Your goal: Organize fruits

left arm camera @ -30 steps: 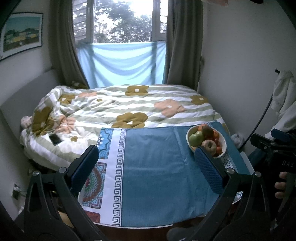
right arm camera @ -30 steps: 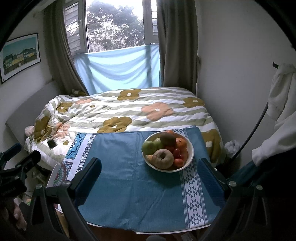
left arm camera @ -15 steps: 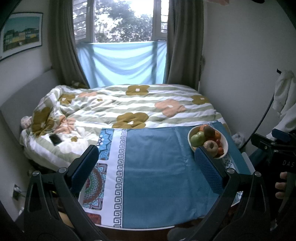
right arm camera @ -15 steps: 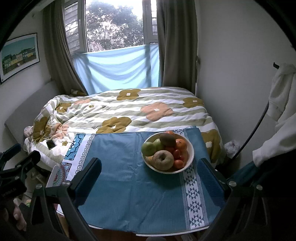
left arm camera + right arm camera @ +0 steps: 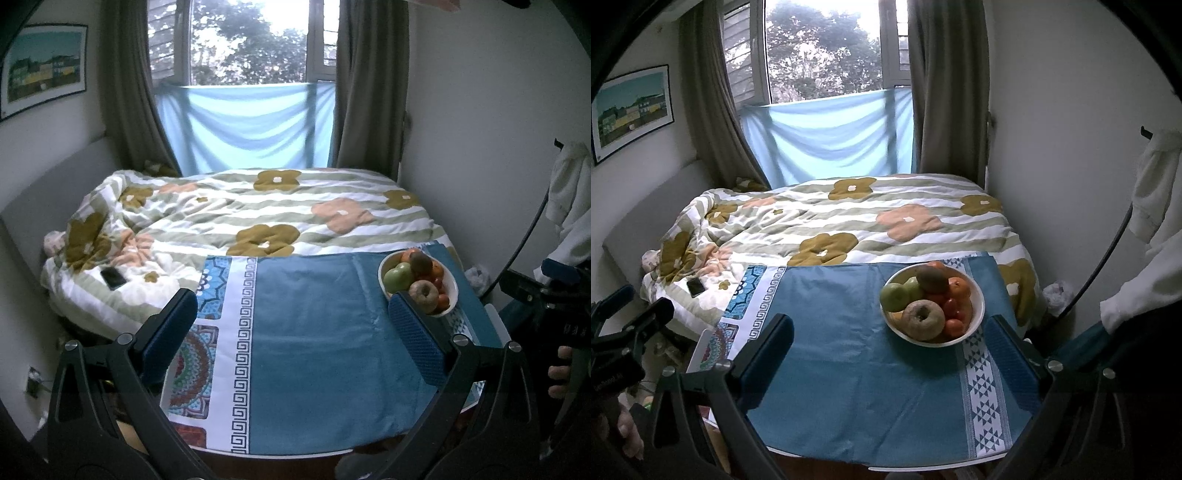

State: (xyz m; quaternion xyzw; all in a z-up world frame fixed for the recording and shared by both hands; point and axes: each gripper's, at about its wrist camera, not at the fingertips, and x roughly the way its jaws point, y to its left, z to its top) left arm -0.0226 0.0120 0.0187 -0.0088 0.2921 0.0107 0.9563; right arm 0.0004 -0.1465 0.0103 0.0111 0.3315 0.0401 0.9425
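A white bowl (image 5: 976, 314) heaped with fruit stands on the right part of a blue tablecloth (image 5: 849, 369). In it lie a green apple (image 5: 894, 296), a brownish apple (image 5: 922, 319), a dark kiwi-like fruit (image 5: 932, 278) and several oranges and small red fruits. My right gripper (image 5: 888, 347) hangs open just before the bowl, holding nothing. In the left wrist view the bowl (image 5: 451, 284) sits at the far right, partly behind one blue pad (image 5: 413, 332). My left gripper (image 5: 291, 321) is open over the bare cloth (image 5: 314, 350).
Behind the table lies a bed with a flowered quilt (image 5: 258, 214) and a dark phone (image 5: 112, 277) on its left side. A wall (image 5: 1071, 147) and hanging white clothes (image 5: 1152, 192) close off the right. A person's hand (image 5: 559, 373) holds the other gripper.
Both views have crept slightly forward toward the table. The bowl and fruit have stayed put, and both grippers remain open.
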